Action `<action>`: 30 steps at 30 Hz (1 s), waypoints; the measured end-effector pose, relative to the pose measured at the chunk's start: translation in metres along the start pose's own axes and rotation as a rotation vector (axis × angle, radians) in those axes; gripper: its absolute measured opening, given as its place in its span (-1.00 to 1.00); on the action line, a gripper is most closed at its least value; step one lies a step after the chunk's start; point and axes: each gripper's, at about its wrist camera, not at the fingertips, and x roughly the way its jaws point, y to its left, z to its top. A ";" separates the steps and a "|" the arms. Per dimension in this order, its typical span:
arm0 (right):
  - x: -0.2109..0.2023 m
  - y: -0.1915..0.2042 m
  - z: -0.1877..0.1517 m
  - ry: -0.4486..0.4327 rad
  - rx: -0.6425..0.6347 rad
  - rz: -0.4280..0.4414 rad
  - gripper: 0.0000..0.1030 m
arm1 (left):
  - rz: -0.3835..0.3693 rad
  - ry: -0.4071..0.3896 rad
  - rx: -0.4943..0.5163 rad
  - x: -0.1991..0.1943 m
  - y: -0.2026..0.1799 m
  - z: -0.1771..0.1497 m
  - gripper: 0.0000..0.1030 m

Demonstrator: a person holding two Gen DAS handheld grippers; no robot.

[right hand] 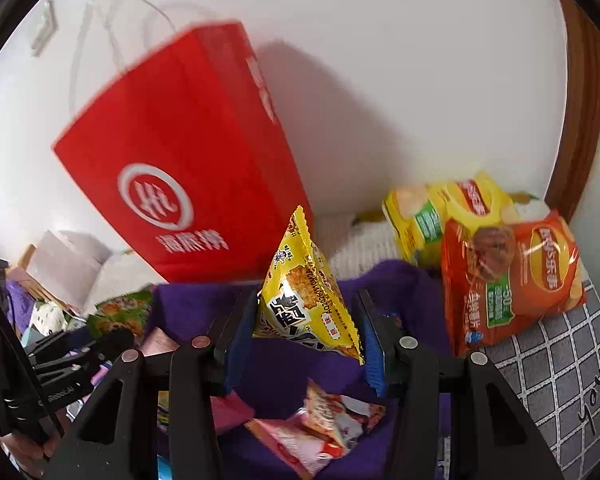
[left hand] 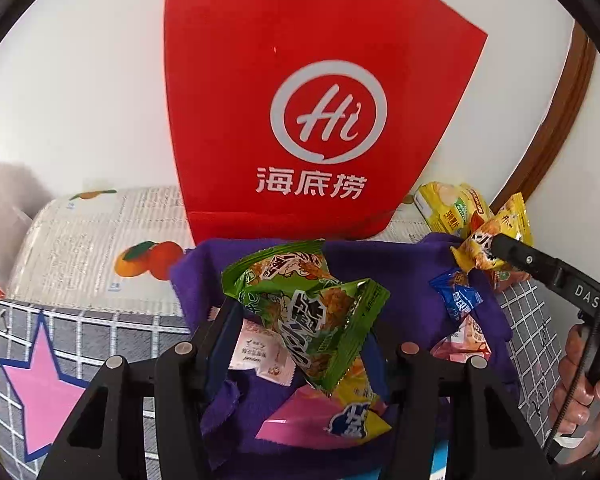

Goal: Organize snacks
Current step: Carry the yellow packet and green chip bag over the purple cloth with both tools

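Two snack packets are held off the surface at once — a green packet between the fingers of the left tool, and a yellow packet between the blue-padded fingers of the right tool. Each tool is closed partway, its pads pressed against the puffy sides of its packet, so both grips look firm rather than loose.

The step in hand is judged to be the carry: both packets are lifted above a purple cloth on which more snacks are scattered, among them a blue packet and several pink ones. Just behind the cloth a red paper bag is stood against the white wall; whether its mouth is open cannot be told. If the bag is the intended container, the next move calls for each packet to be raised above the rim before release — one at a time, since the opening may be narrow.

Further out, a yellow chip bag and an orange chip bag are seen at the right, lying partly on a grey checked cover.
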 end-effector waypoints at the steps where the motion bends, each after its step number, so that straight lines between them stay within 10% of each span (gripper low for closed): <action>1: 0.002 -0.003 0.000 0.004 0.001 0.001 -0.06 | -0.006 0.001 -0.003 0.003 0.000 -0.001 0.03; 30: 0.066 -0.027 -0.018 0.243 0.031 0.018 -0.02 | 0.010 0.066 -0.030 0.028 0.009 -0.011 0.03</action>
